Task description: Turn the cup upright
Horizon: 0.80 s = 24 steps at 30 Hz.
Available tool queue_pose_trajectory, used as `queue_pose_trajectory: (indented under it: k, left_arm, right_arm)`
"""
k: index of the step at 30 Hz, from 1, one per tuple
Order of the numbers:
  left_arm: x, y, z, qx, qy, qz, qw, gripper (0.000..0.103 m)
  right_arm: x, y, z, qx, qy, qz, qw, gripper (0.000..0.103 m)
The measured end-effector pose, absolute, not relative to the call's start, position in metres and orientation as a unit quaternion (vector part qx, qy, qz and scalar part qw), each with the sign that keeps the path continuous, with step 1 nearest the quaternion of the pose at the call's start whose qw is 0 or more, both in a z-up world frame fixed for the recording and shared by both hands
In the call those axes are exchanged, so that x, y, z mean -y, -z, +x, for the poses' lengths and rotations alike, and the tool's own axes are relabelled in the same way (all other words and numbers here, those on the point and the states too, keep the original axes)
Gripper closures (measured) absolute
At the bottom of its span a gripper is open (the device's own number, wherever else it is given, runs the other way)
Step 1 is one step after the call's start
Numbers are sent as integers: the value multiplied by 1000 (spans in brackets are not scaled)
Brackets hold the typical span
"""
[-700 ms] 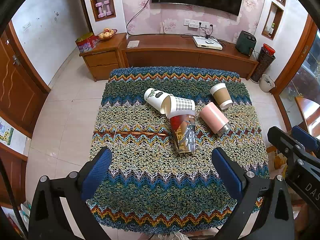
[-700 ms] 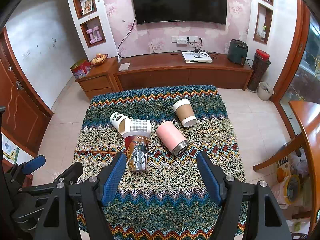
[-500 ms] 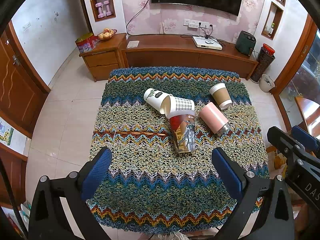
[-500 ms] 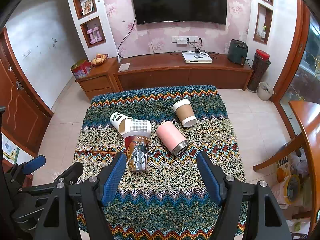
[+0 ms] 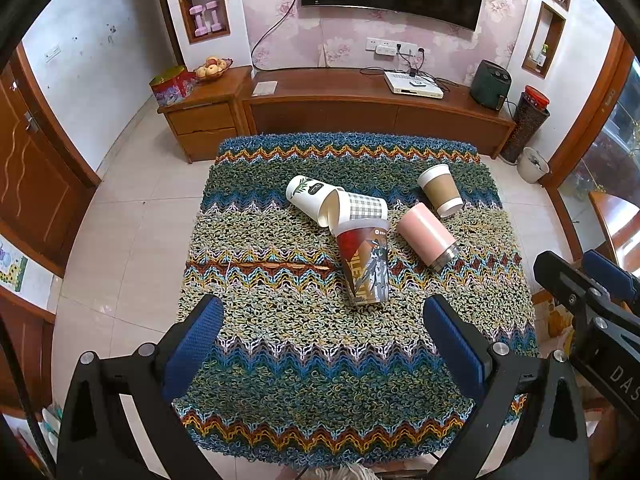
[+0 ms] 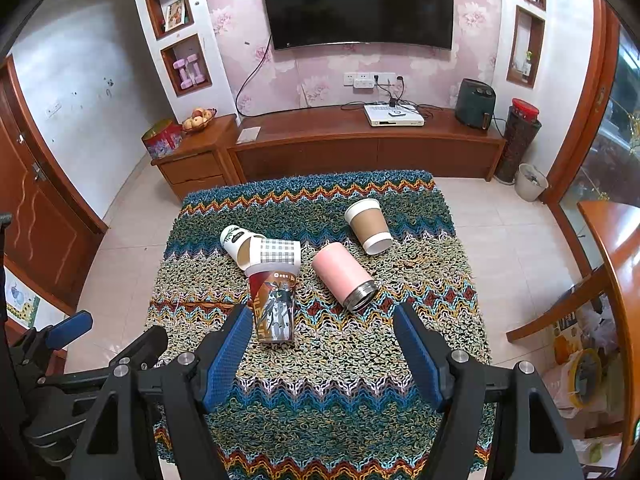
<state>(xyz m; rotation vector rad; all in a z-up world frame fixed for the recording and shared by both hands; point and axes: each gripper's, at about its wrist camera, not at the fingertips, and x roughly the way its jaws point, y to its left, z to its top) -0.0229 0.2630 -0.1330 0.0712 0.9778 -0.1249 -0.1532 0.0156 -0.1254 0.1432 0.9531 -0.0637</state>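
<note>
Several cups lie on their sides on a knitted zigzag table cover [image 5: 320, 380]: a white leaf-print cup [image 5: 310, 198], a checked cup [image 5: 364, 208], a red printed cup [image 5: 366, 264], a pink steel tumbler [image 5: 426, 236] and a brown paper cup [image 5: 440, 190]. The same cups show in the right wrist view: red printed cup [image 6: 274, 304], pink tumbler [image 6: 342, 276], brown cup [image 6: 368, 226], checked cup [image 6: 278, 252], white cup [image 6: 236, 240]. My left gripper [image 5: 324, 344] is open and empty, above the near part of the table. My right gripper [image 6: 324, 354] is open and empty, near the red cup.
A wooden TV cabinet [image 5: 360, 104] stands behind the table, with a fruit bowl [image 5: 214, 68] and a tin [image 5: 172, 84] on its left part. A wooden chair [image 6: 560, 304] stands at the table's right. Tiled floor surrounds the table.
</note>
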Motion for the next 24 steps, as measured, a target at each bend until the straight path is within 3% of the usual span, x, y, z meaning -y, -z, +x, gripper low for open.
queue_pose_trajectory:
  k: [24]
  left_arm:
    - [-260, 130, -23, -467, 62, 35, 881, 3]
  right_arm:
    - [-13, 126, -152, -456, 28, 69, 887, 30]
